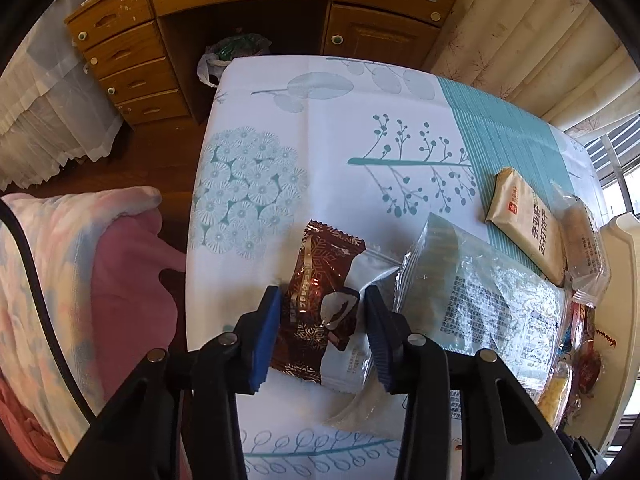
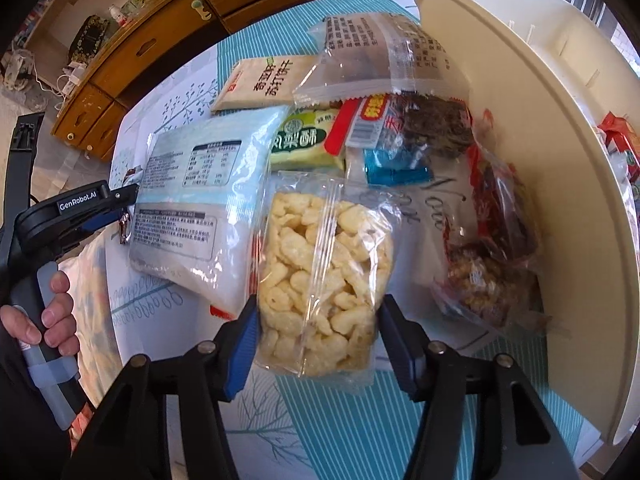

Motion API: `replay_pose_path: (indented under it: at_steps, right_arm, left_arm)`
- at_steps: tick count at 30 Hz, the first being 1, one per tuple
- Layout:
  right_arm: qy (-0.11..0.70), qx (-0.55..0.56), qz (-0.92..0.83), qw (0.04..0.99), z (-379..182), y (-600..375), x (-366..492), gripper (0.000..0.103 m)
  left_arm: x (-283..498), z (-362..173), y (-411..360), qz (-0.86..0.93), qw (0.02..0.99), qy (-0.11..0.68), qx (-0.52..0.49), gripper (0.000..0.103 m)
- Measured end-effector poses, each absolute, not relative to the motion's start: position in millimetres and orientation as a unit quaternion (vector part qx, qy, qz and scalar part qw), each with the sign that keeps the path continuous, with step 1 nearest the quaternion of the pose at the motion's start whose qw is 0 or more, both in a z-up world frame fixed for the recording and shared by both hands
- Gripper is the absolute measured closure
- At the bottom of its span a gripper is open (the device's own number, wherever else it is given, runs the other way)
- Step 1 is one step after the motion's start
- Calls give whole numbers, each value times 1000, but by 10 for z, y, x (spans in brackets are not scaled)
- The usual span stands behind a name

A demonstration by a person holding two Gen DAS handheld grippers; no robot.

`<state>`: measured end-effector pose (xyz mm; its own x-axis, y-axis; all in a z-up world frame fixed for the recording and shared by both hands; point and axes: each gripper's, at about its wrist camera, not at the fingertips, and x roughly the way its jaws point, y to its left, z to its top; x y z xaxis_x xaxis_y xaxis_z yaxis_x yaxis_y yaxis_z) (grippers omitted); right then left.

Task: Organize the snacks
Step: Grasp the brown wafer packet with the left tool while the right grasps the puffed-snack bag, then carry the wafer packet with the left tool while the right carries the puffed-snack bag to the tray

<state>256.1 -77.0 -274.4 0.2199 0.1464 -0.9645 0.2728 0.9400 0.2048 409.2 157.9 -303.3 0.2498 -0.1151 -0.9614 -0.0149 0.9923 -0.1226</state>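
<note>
okay, on my left wrist view the brown snack packet (image 1: pixel 320 304) sits right between the fingers of my left gripper (image 1: pixel 322 308), lying on the table (image 1: pixel 340 128) with its long side running away from me, its near end over a white wrapper beneath it. it's a dark brown foil wrapper with a gold ribbon print, snowflake pattern and a picture of a white-filled chocolate piece. the blue pad (image 1: pixel 264 336) on one side is at the packet's edge and the dark finger on the other side is against its other edge, so i'd say the left gripper is clenched on that packet, jaws narrow. just to its right lies a big clear bag with printed text (image 1: pixel 480 304), and beyond that a tan cracker packet (image 1: pixel 524 224) near the cream tray (image 1: pixel 624 264). over on my right wrist view, the clear bag of pale puffed pieces (image 2: pixel 324 276) hangs up between the fingers of my right gripper (image 2: pixel 318 332), its lower half inside the jaws, the top reaching toward the pile. it's see-through with a seam down the middle, full of yellowish lumps. both fingers press the bag's sides at a medium spread, so the right gripper is grasping it. behind it sit a green-labelled packet (image 2: pixel 306 140), a red-and-dark packet (image 2: pixel 404 124) and a blue wrapper (image 2: pixel 394 168), with the cream tray wall on the right. a hand (image 2: pixel 44 312) holds the other gripper's handle at left.
</note>
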Motion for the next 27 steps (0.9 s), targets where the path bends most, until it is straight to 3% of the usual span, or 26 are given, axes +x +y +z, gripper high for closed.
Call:
replay_pose_path:
  at_steps: [12, 27]
  right_arm:
    - [663, 194, -43, 722, -2599, -555, 2126, 46]
    - [609, 143, -26, 779, -1876, -298, 1690, 46]
  left_arm:
    - [3467, -2668, 1850, -41, 793, 601, -92, 65]
    - [2448, -2063, 1752, -112, 805, 571, -119, 65]
